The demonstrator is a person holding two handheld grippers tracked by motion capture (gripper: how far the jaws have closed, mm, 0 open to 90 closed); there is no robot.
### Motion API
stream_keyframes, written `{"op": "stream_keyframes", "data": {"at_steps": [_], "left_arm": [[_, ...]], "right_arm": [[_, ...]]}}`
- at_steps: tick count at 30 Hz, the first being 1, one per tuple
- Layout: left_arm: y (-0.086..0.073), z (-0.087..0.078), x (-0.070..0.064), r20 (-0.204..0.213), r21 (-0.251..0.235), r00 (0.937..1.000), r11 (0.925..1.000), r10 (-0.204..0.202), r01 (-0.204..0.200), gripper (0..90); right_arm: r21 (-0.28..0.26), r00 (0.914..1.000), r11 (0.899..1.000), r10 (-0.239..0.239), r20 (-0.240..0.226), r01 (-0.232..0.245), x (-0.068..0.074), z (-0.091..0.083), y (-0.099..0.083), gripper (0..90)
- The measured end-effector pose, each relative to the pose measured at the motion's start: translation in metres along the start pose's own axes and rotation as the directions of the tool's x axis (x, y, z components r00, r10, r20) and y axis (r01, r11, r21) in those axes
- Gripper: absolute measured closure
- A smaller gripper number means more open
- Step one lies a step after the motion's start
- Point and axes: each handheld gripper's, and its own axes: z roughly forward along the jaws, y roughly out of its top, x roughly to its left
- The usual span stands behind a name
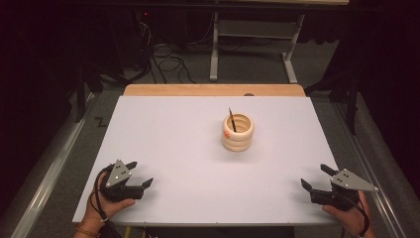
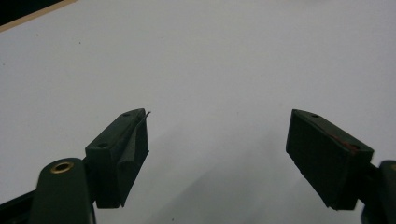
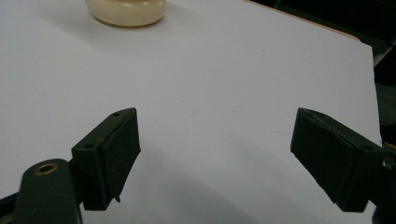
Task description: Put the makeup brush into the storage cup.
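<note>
A cream ribbed holder (image 1: 237, 132), like three stacked rings, stands upright on the white table top (image 1: 188, 148), right of centre. A thin dark stick (image 1: 232, 120) leans inside it, and an orange spot (image 1: 226, 133) marks its left side. My left gripper (image 1: 139, 173) rests open near the front left corner, nothing between its jaws (image 2: 217, 154). At the front right edge my right gripper (image 1: 317, 176) is open too and empty (image 3: 215, 154). In the right gripper view the holder's base (image 3: 126, 10) sits far off at the top left.
A wooden strip (image 1: 213, 90) runs along the table's far edge. Beyond it on the floor are cables (image 1: 168, 64) and a metal table frame (image 1: 252, 44). The white top's right edge (image 3: 373, 88) lies close to my right gripper.
</note>
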Motion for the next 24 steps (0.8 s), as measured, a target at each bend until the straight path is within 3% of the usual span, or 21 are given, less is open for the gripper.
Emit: {"op": "stream_keyframes", "data": {"at_steps": [24], "left_arm": [[-0.0015,-0.0004,0.0010,-0.001,0.001,1.0000,1.0000,0.000,0.000,22.0]], "right_arm": [[0.004,0.9997,1.000,-0.022,0.003,0.022,0.0046,0.0033,0.0010,16.6]]}}
